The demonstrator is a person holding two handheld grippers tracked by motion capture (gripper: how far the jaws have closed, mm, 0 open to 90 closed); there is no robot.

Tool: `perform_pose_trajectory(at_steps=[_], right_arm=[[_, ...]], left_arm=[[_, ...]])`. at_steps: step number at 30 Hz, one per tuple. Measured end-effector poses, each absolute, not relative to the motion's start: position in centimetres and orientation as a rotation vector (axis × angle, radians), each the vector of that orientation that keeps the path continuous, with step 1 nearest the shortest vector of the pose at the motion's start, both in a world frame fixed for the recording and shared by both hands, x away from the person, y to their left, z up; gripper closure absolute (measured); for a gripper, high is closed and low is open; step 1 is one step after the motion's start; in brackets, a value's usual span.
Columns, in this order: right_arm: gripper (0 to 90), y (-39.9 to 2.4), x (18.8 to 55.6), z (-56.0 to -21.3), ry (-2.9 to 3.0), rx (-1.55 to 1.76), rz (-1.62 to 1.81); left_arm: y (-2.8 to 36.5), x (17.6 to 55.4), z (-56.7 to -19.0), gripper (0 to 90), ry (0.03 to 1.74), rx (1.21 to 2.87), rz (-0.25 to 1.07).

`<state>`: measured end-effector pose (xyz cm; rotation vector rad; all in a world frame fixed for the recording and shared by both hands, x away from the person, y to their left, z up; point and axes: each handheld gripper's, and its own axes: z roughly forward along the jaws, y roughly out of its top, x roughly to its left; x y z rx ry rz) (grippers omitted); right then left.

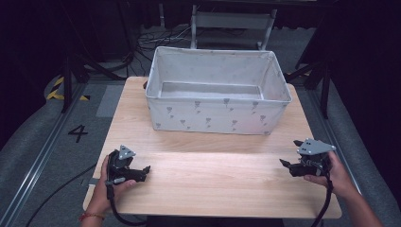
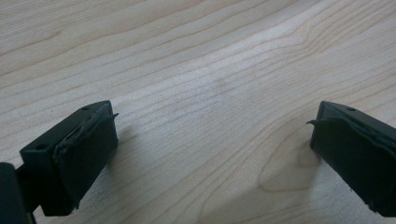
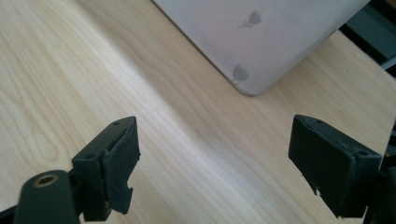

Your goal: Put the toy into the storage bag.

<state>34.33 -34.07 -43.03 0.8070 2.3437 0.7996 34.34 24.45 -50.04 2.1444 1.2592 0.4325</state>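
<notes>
Left tongs (image 2: 212, 140): black, jaws spread wide, nothing between, low over light wooden table (image 1: 213, 184) near its front left corner, held in left hand (image 1: 106, 182). Right tongs (image 3: 212, 163): black, jaws spread wide, empty, near table's right edge, held in right hand (image 1: 338, 175). Between and beyond them: pale grey rectangular fabric bin with small dark printed motifs (image 1: 215, 116), upright on table's far half, well apart from both tongs, inside bare.

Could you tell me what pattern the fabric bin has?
The fabric bin is pale grey with small dark flower-like motifs, clearest in the right gripper view.
</notes>
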Motion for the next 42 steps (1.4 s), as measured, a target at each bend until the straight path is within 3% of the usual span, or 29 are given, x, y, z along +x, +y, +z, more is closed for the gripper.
perform_pose_trajectory(at_steps=[13,30,36,42], right_arm=[[17.4,-36.8,32.3,-46.3,2.355,0.867,0.771],[19.5,-39.2,30.9,-49.9,2.337,1.076,0.981],[9.8,-39.5,31.3,-50.6,2.32,1.16,0.988],[8.1,-39.6,31.9,-50.6,2.328,1.219,0.991]], left_arm=[[24.4,34.3,-50.0,1.0,1.262,2.143,0.433],[24.4,34.4,-50.0,0.4,1.269,2.142,0.437],[24.3,34.4,-50.1,0.4,1.272,2.14,0.44],[24.2,34.6,-50.0,0.3,1.28,2.137,0.437]])
